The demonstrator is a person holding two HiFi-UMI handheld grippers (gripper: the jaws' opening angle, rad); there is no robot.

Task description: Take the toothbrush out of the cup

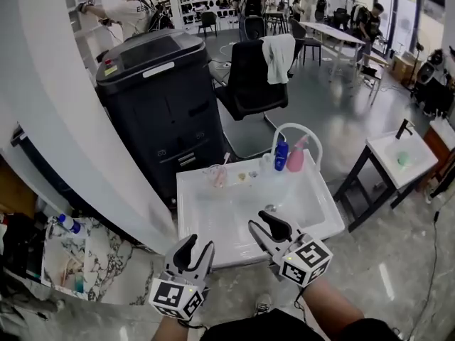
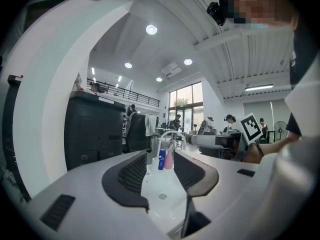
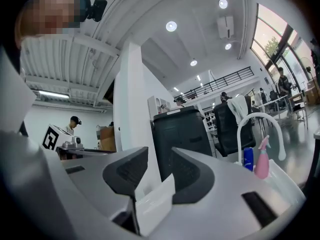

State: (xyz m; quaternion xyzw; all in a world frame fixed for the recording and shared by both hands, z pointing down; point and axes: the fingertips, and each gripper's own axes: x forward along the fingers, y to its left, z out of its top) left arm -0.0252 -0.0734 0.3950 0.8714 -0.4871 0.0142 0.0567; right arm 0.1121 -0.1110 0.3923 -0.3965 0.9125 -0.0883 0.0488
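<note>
**Left tongs** [image 1: 195,247]: released. The jaws stand wide apart with nothing between the pads. The left gripper view looks through the gap onto the white washbasin [image 1: 213,226], with its drain [image 2: 162,196] in line with the gap. These tongs sit at the near left corner of the washbasin and touch nothing visible.

**Right tongs** [image 1: 259,223]: released. The jaws are spread, slightly less wide than the left pair, and the pads grip nothing. In the right gripper view only the black cabinet [image 3: 182,134] shows beyond the gap. These tongs hang over the near right edge of the washbasin, well apart from the cup.

**Toothbrush** [image 1: 223,166]: in the cup [image 1: 215,179]. It leans with its upper end tilted right, above the rim. The handle looks pinkish; finer detail is too small to tell.

**Cup**: clear and upright, on the far left ledge of the washbasin. Neither pair of tongs touches it.

**Nearby items**: a blue bottle [image 1: 281,155] and a pink spray bottle [image 1: 296,158] stand side by side on the far right ledge, under the arched white faucet [image 1: 313,138]. The black cabinet stands beyond the washbasin on the far left.
</note>
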